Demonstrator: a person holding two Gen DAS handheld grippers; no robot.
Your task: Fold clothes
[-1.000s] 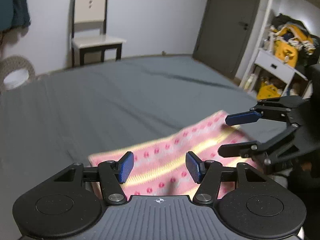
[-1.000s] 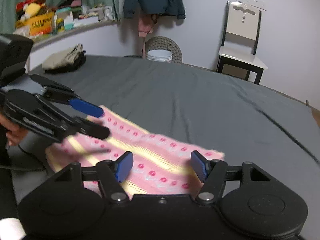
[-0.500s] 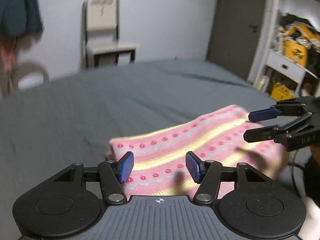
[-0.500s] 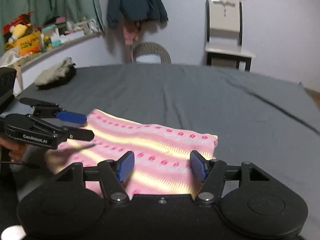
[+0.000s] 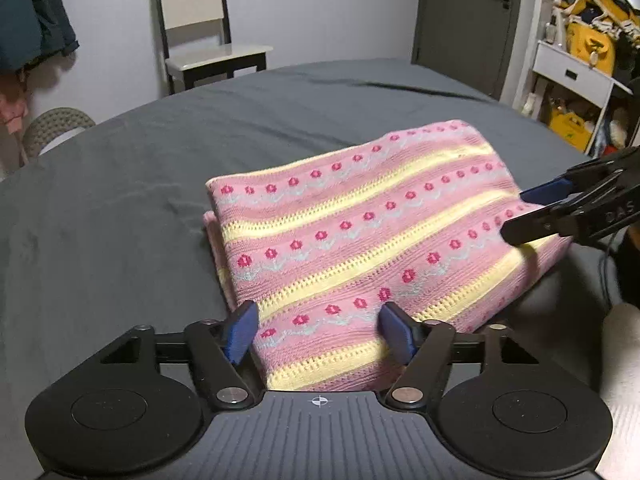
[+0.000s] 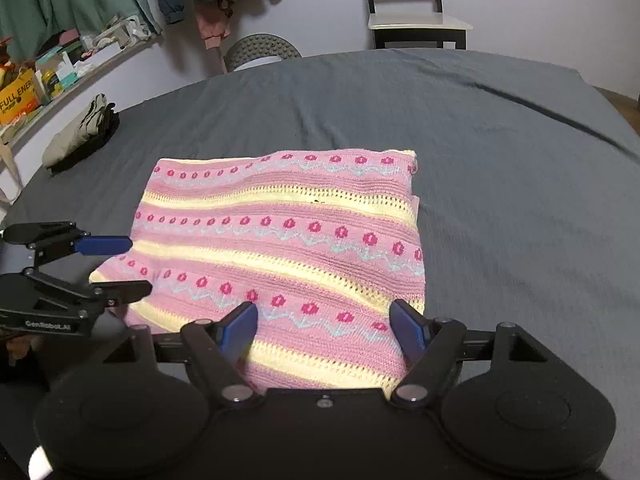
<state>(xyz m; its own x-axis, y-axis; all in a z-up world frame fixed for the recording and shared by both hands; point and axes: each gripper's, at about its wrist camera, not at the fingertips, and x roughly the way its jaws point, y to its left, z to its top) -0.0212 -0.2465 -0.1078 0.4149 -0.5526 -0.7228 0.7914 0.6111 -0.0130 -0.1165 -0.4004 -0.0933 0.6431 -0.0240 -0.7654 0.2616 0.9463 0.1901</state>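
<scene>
A pink knitted garment (image 6: pixel 280 240) with yellow stripes and rows of red flowers lies folded into a flat rectangle on the grey bed (image 6: pixel 500 160), near the front edge. Its stripes run left to right. The left gripper (image 5: pixel 318 330) and the right gripper (image 6: pixel 324 326) both hover over its near edge, fingers spread apart and holding nothing. The left gripper's side reads "GenRobot.AI".
</scene>
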